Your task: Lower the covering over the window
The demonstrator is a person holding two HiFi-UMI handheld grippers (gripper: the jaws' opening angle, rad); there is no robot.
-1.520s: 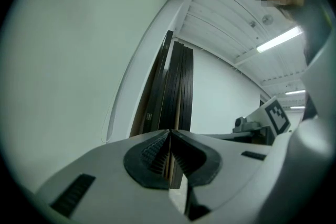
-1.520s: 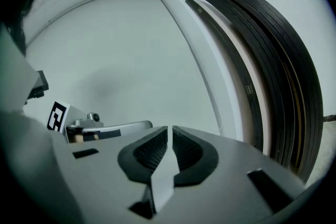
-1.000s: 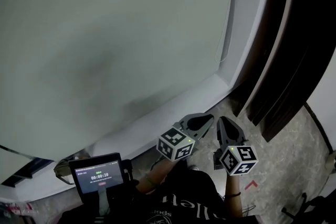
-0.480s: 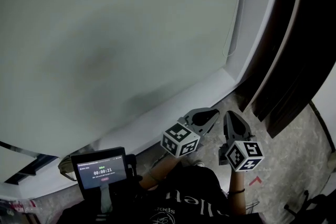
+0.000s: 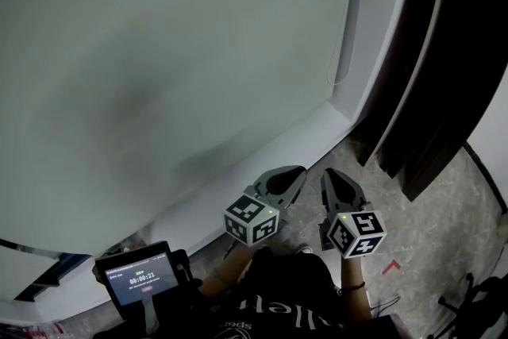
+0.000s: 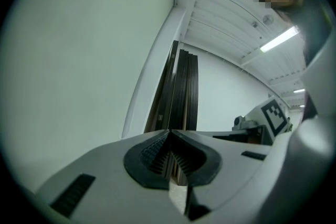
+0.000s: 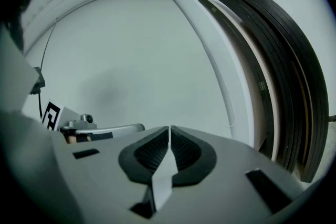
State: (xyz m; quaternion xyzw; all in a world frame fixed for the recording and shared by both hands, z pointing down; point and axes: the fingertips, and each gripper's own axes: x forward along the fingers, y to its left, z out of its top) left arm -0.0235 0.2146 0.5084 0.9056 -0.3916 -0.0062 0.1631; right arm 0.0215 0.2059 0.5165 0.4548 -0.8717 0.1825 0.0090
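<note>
A pale grey-green roller covering point(image 5: 159, 52) hangs over the whole window, down to the white sill point(image 5: 262, 147). Its thin looped pull cord point(image 5: 343, 44) hangs free along the right frame and also shows in the right gripper view, cord point(image 7: 228, 113). Low in the head view, both grippers point up at the sill, apart from cord and covering. My left gripper point(image 5: 298, 171) is shut and empty, its tips meeting point(image 6: 169, 134). The jaws of my right gripper point(image 5: 327, 173) are closing, tips together point(image 7: 169, 128), with nothing between them.
Dark vertical panels point(image 5: 444, 52) stand right of the window frame. A small device with a lit screen point(image 5: 139, 278) sits at the lower left, by the person's body. Speckled floor point(image 5: 444, 234) shows at the lower right.
Both grippers have drifted slightly left and down in the head view. Neither has taken hold of anything; the covering and cord hang as before.
</note>
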